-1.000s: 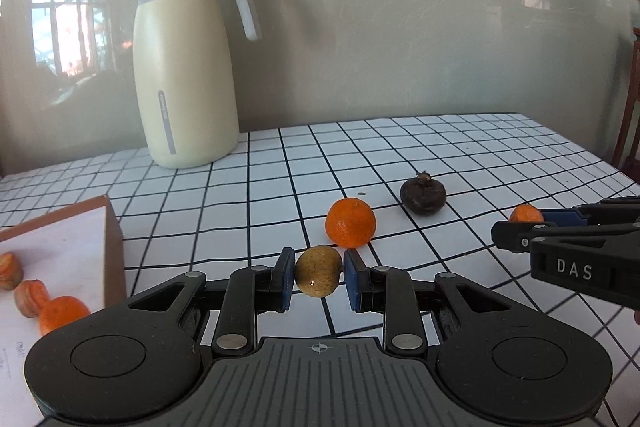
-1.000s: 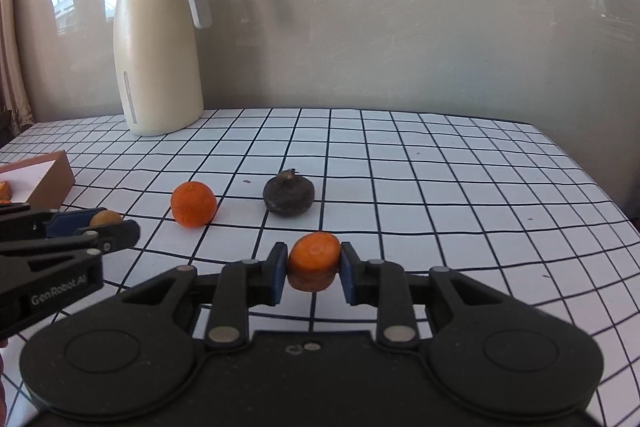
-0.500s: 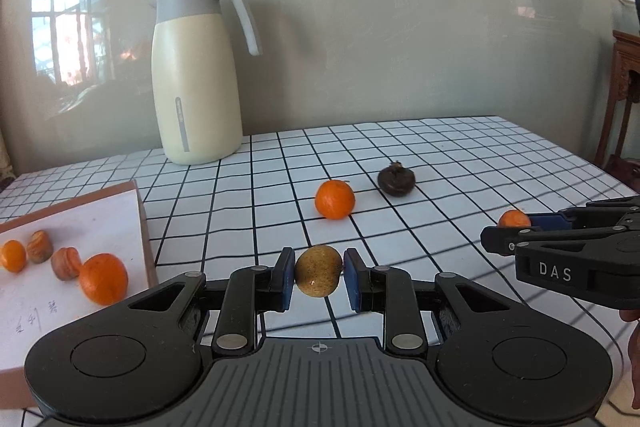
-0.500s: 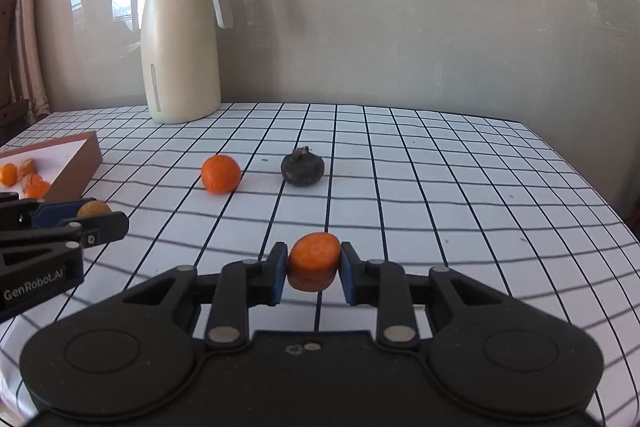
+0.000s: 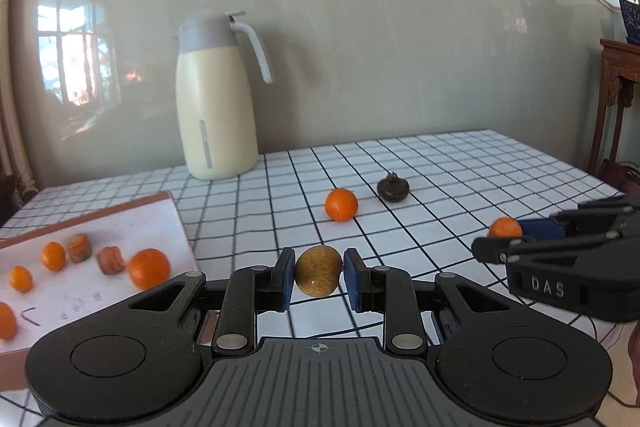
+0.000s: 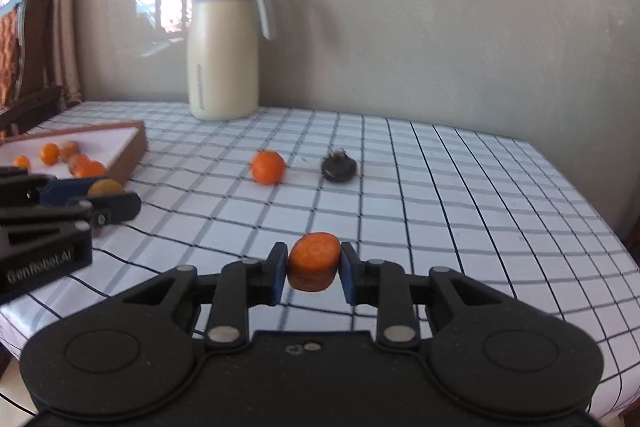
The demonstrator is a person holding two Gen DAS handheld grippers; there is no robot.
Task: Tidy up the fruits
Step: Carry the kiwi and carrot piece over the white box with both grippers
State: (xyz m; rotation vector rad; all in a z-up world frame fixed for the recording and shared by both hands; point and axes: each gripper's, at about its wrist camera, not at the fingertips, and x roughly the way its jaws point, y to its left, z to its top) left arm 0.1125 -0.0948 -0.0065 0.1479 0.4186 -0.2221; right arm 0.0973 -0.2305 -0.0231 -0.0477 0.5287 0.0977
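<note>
1. We see a brownish-yellow round fruit [image 5: 318, 275] pinched between the blue pads of the left gripper [image 5: 319, 279], its jaws closed narrowly on it, held above the checked tablecloth [image 5: 460, 179].
2. The right gripper [image 6: 314, 271] clamps an orange flat-topped fruit piece [image 6: 313, 259] in the same way, also lifted off the cloth.
3. From the left wrist view, we find the right gripper to the right side, its orange piece just visible at the fingertips.
4. On the cloth ahead lie a loose orange fruit [image 5: 341, 204] and, just to its right, a dark brown fruit [image 5: 393, 188], the two apart.
5. To the left sits a shallow brown-edged box [image 5: 120, 209] with a white floor, holding several small orange and brownish fruits [image 5: 144, 268].
6. A cream jug [image 5: 216, 99] with a grey lid stands at the back by the wall.
</note>
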